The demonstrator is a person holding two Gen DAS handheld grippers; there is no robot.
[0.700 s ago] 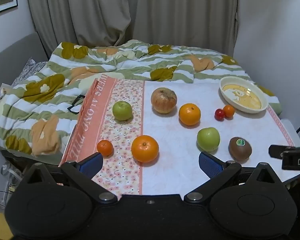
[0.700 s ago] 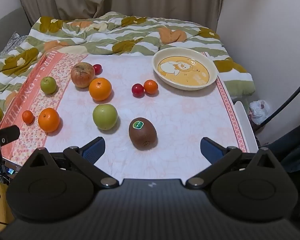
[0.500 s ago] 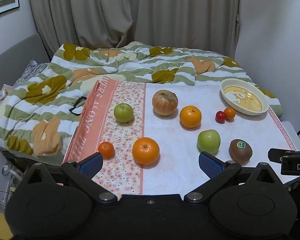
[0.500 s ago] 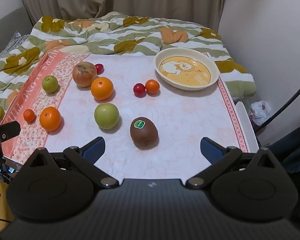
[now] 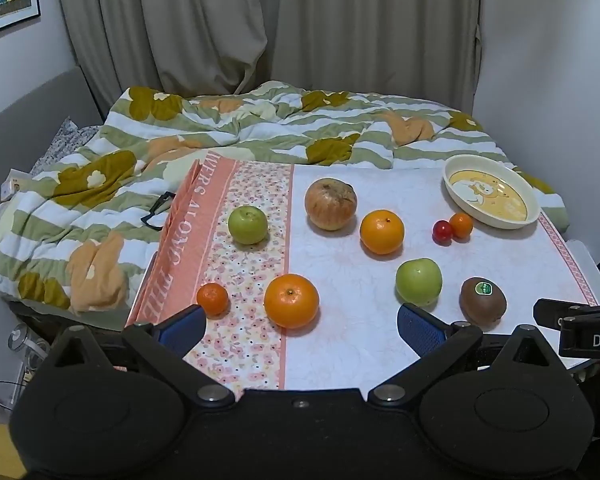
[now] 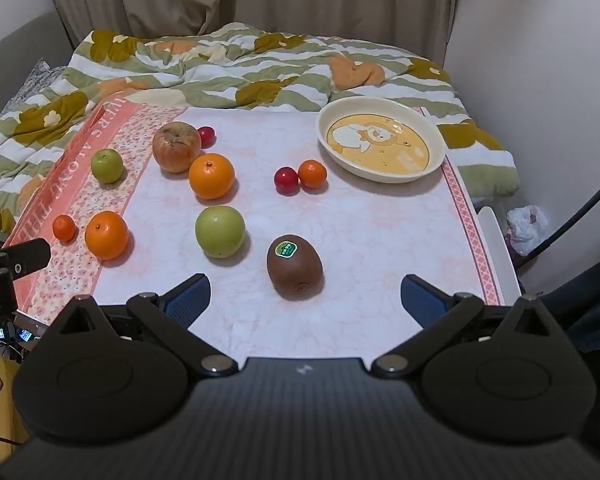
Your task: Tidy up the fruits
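Fruit lies loose on a pink cloth-covered table (image 6: 364, 240). A brown kiwi (image 6: 295, 266) with a green sticker lies just ahead of my open, empty right gripper (image 6: 305, 300). A green apple (image 6: 220, 231), two oranges (image 6: 211, 176) (image 6: 106, 235), a russet apple (image 6: 176, 146), a small green apple (image 6: 107, 165), small tangerines (image 6: 312, 173) (image 6: 64, 227) and red cherry tomatoes (image 6: 286, 179) (image 6: 206, 136) lie around. My left gripper (image 5: 300, 326) is open and empty, near the orange (image 5: 291, 300). A cream dish (image 6: 381, 139) stands empty at the back right.
A rumpled green, white and orange quilt (image 5: 236, 136) lies behind and left of the table. Black glasses (image 5: 156, 212) rest on it by the table's left edge. A wall (image 6: 540, 60) is close on the right. Curtains (image 5: 260, 28) hang behind.
Both grippers have drawn back and up slightly, so the table sits a little lower in each view. No fruit has moved.
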